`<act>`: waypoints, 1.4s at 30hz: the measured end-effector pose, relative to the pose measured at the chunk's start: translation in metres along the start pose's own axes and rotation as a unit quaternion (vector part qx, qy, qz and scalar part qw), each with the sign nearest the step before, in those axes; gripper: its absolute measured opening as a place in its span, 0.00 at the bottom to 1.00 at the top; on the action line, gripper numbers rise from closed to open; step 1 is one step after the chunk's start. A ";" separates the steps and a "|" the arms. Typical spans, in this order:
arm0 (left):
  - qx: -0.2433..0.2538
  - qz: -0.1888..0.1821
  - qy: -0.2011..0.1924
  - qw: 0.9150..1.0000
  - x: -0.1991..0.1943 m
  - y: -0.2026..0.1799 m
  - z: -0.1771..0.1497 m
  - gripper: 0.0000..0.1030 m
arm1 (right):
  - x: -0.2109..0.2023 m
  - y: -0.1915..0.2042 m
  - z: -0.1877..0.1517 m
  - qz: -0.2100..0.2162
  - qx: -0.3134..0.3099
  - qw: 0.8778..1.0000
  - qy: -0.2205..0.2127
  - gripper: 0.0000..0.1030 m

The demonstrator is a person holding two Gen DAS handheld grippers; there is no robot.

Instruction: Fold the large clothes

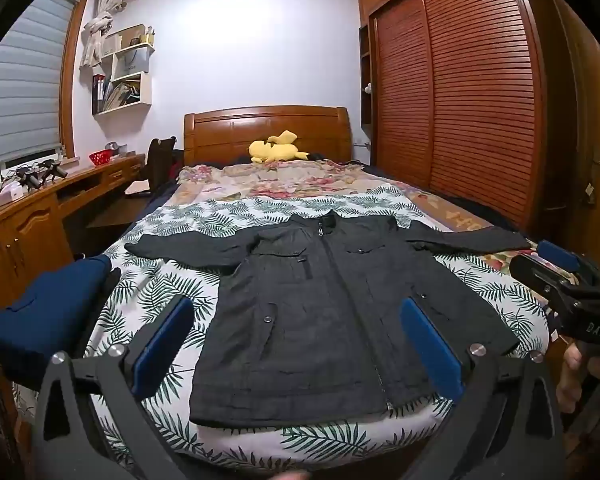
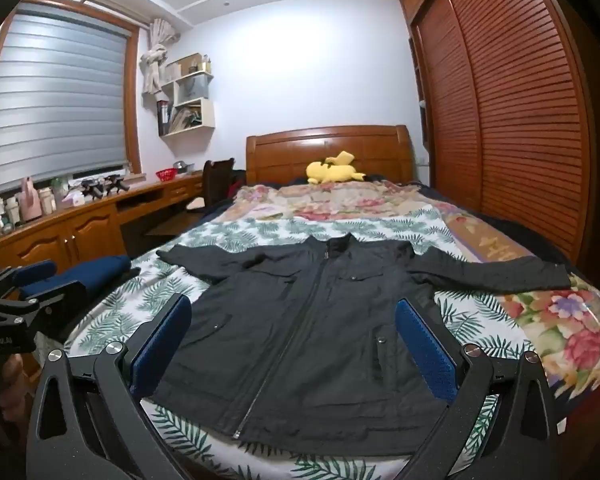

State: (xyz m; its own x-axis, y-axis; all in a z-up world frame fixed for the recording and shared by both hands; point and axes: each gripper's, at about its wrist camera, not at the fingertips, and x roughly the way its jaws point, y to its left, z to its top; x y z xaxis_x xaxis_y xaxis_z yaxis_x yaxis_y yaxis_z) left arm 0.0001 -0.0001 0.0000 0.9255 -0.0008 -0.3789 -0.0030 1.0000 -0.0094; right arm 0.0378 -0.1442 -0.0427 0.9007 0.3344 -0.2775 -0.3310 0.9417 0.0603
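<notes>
Both wrist views from bed's foot (image 1: 300, 448), facing headboard (image 2: 328, 152)

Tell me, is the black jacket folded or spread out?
Spread out: the jacket lies flat on the bed, zipped, sleeves outstretched.

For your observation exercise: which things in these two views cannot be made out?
- Jacket back: both views, it lies front up.
- Bed foot edge: both views, cut off by gripper frames.
- Shelf book titles: too small.
- Blue cloth: left wrist view, partly behind the finger.

Black fingers (image 1: 162, 344) with blue pads, silver screws.
</notes>
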 end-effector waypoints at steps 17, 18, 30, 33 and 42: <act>-0.004 -0.001 0.000 1.000 0.000 0.001 0.000 1.00 | -0.006 0.007 0.001 0.000 0.002 1.000 -0.005 1.00; -0.004 -0.001 -0.001 1.000 0.000 0.001 0.000 1.00 | -0.006 0.006 0.001 0.002 0.000 1.000 -0.004 1.00; -0.005 0.000 0.000 1.000 -0.003 0.008 -0.001 1.00 | -0.006 0.007 0.001 0.003 0.000 1.000 -0.005 1.00; -0.005 -0.001 -0.001 1.000 -0.003 0.009 0.000 1.00 | -0.007 0.007 0.001 0.003 0.000 1.000 -0.005 1.00; -0.004 -0.001 -0.003 1.000 -0.005 0.005 -0.001 1.00 | -0.009 0.008 0.001 0.003 0.001 1.000 -0.006 1.00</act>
State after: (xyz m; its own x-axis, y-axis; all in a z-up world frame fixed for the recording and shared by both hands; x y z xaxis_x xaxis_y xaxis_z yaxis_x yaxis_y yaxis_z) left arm -0.0053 0.0047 0.0011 0.9277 -0.0035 -0.3733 -0.0037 0.9998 -0.0187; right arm 0.0271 -0.1395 -0.0389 0.9018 0.3407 -0.2660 -0.3363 0.9396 0.0636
